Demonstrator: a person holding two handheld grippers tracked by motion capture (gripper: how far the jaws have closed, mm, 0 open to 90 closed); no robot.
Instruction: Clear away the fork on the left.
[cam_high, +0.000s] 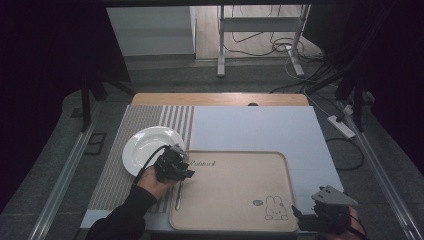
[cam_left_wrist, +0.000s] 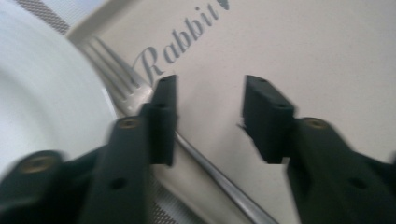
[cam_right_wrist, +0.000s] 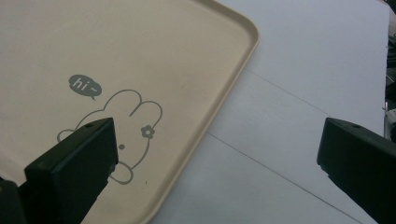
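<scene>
Beige matte tray, rounded corners, rabbit print; metal fork laid along its left edge. Glossy white round plate beside tray on striped mat. Left gripper held open over fork; right gripper held wide open over tray corner.

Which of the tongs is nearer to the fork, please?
Left. The left tongs hover open right over the fork at the tray's left edge; the right tongs sit at its opposite corner.
</scene>
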